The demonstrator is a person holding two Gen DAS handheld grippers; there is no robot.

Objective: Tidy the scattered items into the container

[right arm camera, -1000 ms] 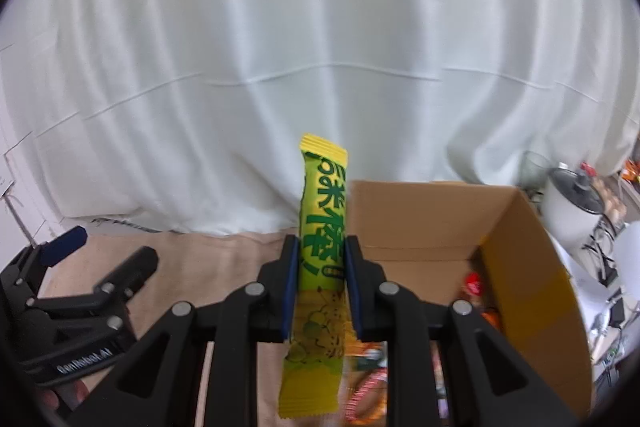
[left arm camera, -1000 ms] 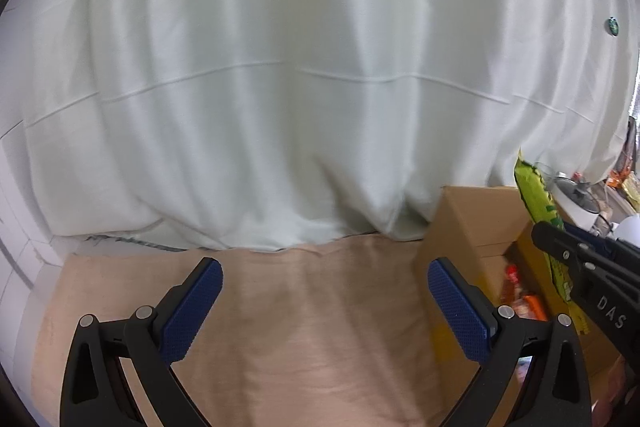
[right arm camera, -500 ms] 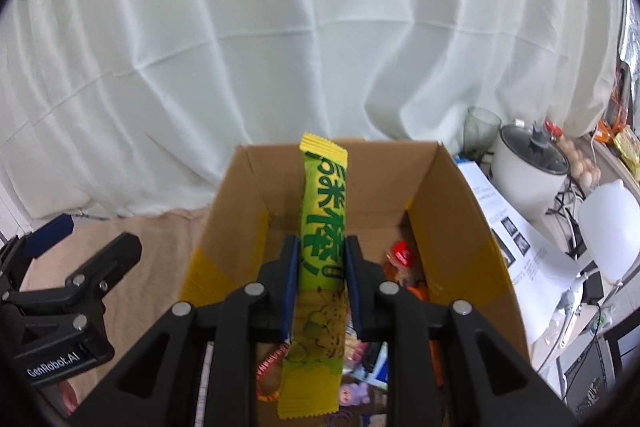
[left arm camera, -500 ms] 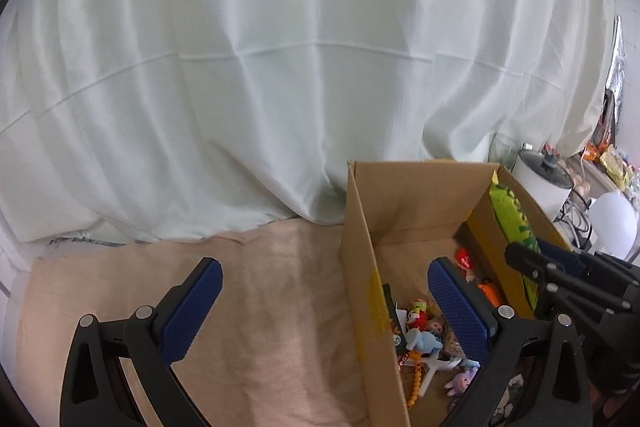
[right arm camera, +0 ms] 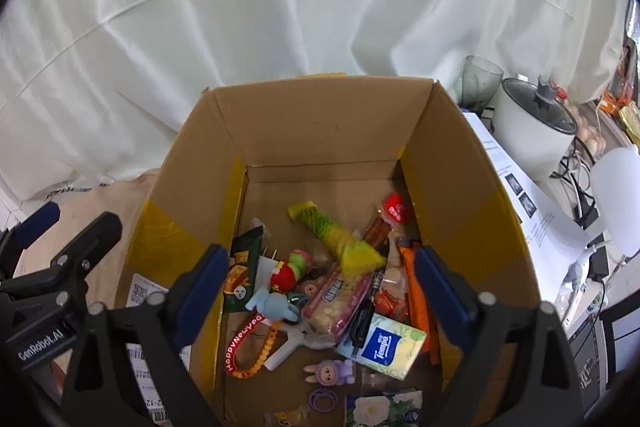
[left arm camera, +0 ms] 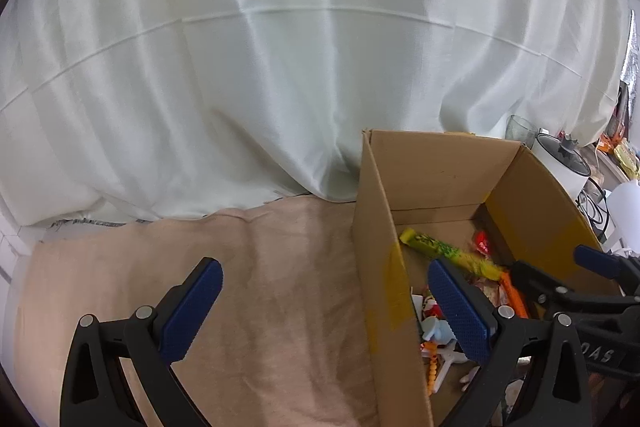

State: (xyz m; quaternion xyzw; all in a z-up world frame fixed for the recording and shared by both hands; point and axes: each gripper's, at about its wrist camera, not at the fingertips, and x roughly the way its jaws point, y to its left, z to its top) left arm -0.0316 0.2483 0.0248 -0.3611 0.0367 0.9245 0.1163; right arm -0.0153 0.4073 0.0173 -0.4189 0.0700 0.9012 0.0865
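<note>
The open cardboard box (right arm camera: 328, 123) holds several small items: snacks, toys, a tissue pack. A yellow-green snack packet (right arm camera: 336, 235) lies loose on top of the pile, also visible in the left wrist view (left arm camera: 448, 251). My right gripper (right arm camera: 320, 255) hangs over the box, its jaws opening wide with nothing pressed between the pads; the packet lies below them. My left gripper (left arm camera: 322, 267) is open and straddles the box's left wall (left arm camera: 384, 235), gripping nothing. The right gripper (left arm camera: 554, 261) shows at the right edge of the left wrist view.
A beige cloth (left arm camera: 240, 287) covers the surface left of the box. White curtain hangs behind. Right of the box stand a glass (right arm camera: 480, 75), a white rice cooker (right arm camera: 532, 123), printed papers (right arm camera: 532, 211) and cables.
The right gripper moved over the box, tilted down and let go of the yellow-green packet, which now lies inside. The left gripper swung right toward the box, staying open.
</note>
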